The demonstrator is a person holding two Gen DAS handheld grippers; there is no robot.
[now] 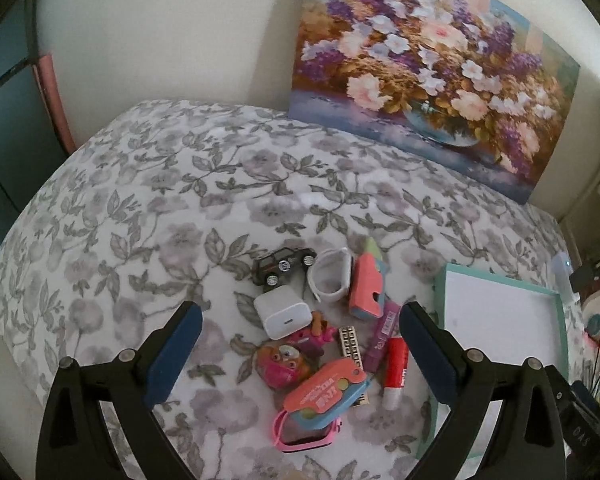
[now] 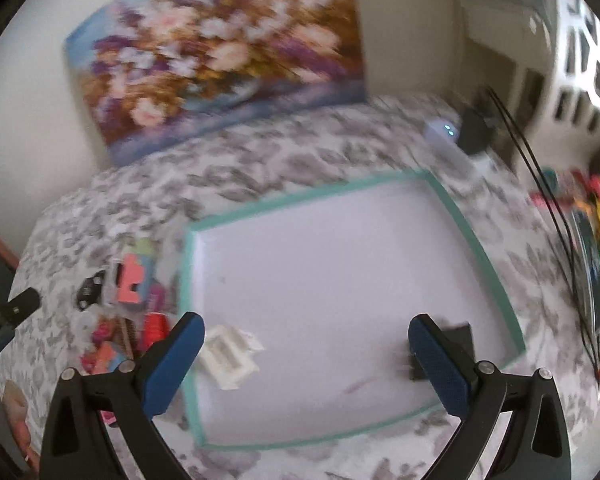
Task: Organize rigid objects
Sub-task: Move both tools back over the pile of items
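Both tools spread wide, nothing between the pads. Left tool (image 1: 300, 344) points steeply down over a pile of small items on the tabletop; right tool (image 2: 306, 354) points steeply down over the tray (image 2: 476, 236).

Pile, left wrist view, just left of the tray's left rim:
- pink watch (image 1: 296, 434) at the near end, a coral car-shaped toy (image 1: 326, 390) lying on it
- round plush face (image 1: 286, 364) beside a white charger cube (image 1: 280, 314)
- black toy car (image 1: 284, 266) at the far end, tipped on its side, touching a white band (image 1: 332, 276)
- coral and teal toy (image 1: 368, 284), purple tube (image 1: 384, 334), red and white stick (image 1: 396, 368) nearest the tray
- gold patterned bar (image 1: 352, 340), partly under the coral car-shaped toy

Tray: teal rim, white floor, lying flat toward the tabletop's right edge. Right wrist view is motion-blurred. A white rectangular piece (image 2: 228, 354) lies at the tray's near left side, a dark flat item (image 2: 458, 340) at the near right, half hidden by the right pad.

Surface: tabletop under a grey floral cloth (image 1: 160, 200). A flower painting (image 1: 432, 72) leans on the cream wall at the far edge. A white device (image 2: 446, 136) with two lit dots and black cables (image 2: 540, 184) sit at the far right corner.
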